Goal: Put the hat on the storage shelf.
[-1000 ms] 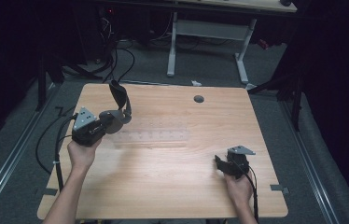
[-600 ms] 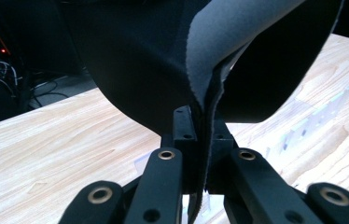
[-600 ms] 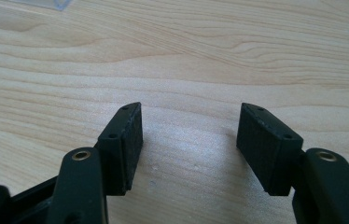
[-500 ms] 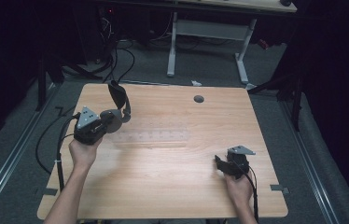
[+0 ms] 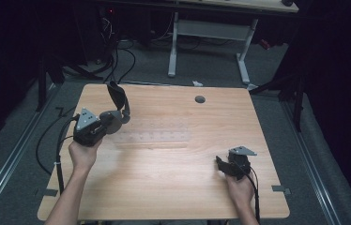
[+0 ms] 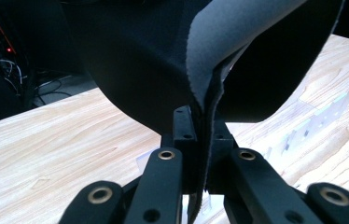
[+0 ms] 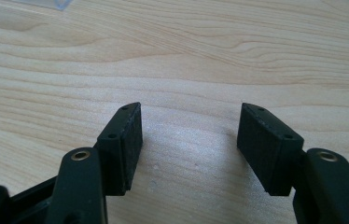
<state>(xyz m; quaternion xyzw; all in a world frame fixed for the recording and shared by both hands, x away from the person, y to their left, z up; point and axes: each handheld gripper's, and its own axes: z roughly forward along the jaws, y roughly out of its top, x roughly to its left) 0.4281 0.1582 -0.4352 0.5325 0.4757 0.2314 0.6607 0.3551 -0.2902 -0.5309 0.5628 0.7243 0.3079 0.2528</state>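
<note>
My left gripper (image 5: pixel 118 117) is shut on the edge of a dark, limp sheet (image 5: pixel 116 96), black on one side and grey on the other. It holds the sheet over the table's far left part. In the left gripper view the sheet (image 6: pixel 238 51) curls upward from between the closed jaws of the left gripper (image 6: pixel 200 128) and hides most of what lies beyond. A clear plastic ruler (image 5: pixel 155 137) lies flat in the middle of the wooden table (image 5: pixel 173 187). My right gripper (image 5: pixel 220 164) rests low at the near right, open, with bare wood between its pads (image 7: pixel 126 140).
A round cable hole (image 5: pixel 200 99) sits near the table's far edge. The clear ruler (image 6: pixel 322 116) shows past the sheet at the right. Cables trail off the table's left side onto the grey floor. Another desk's white legs (image 5: pixel 173 47) stand beyond the table.
</note>
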